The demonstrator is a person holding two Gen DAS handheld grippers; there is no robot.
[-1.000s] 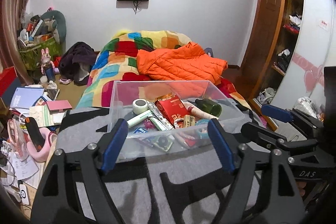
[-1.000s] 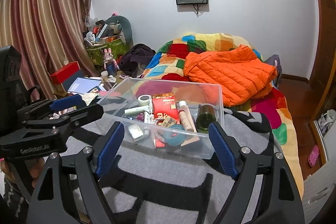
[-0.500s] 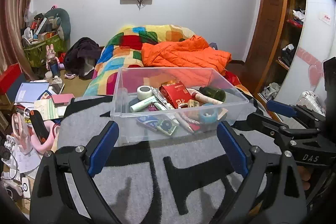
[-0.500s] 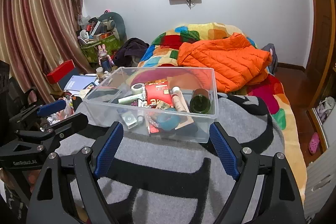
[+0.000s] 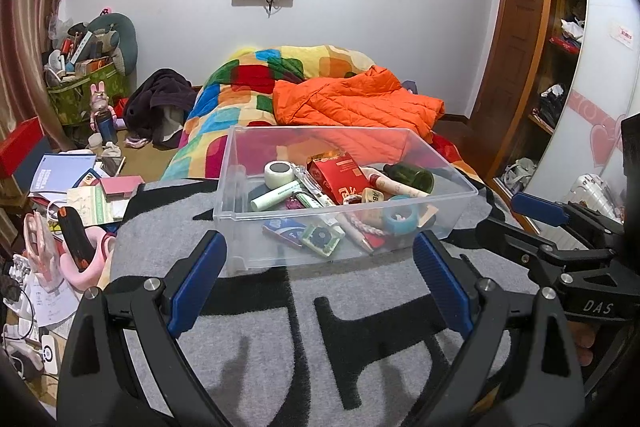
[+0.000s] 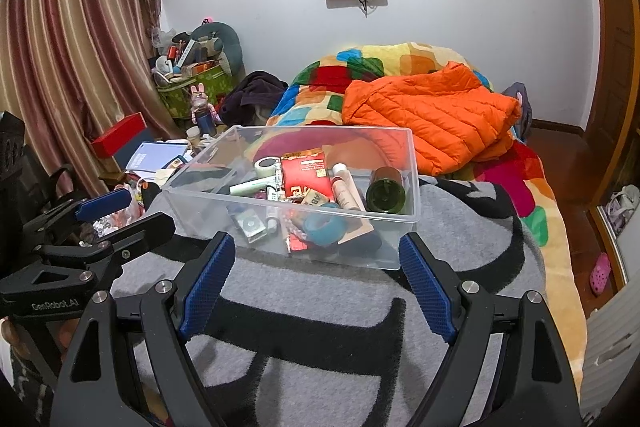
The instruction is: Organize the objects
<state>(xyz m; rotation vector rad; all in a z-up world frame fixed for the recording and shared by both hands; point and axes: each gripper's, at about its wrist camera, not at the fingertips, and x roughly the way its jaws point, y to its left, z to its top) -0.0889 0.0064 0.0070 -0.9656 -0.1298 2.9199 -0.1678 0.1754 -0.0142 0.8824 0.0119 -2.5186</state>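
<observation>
A clear plastic box (image 5: pixel 230 187) (image 6: pixel 414 179) stands on a grey and black blanket (image 5: pixel 280 339). Inside lie a white tape roll (image 5: pixel 278 173), a red packet (image 5: pixel 340 177) (image 6: pixel 304 175), a green bottle (image 5: pixel 412 177) (image 6: pixel 386 193), a teal ring (image 5: pixel 402 219) (image 6: pixel 324 227), a pale green tube (image 5: pixel 276 197) and several small items. My left gripper (image 5: pixel 318 241) is wide open just in front of the box's near wall, holding nothing. My right gripper (image 6: pixel 316 239) is also open and empty before that wall. Each gripper shows at the edge of the other's view.
An orange padded jacket (image 5: pixel 356 103) lies on a colourful quilt (image 5: pixel 240 95) behind the box. Books, papers and a pink item clutter the floor at the left (image 5: pixel 80 187). A wooden wardrobe (image 5: pixel 528 47) stands at the right, curtains (image 6: pixel 80 47) at the left.
The left gripper's jaws have spread wider. The box and its contents lie as before, and the right gripper keeps the same opening.
</observation>
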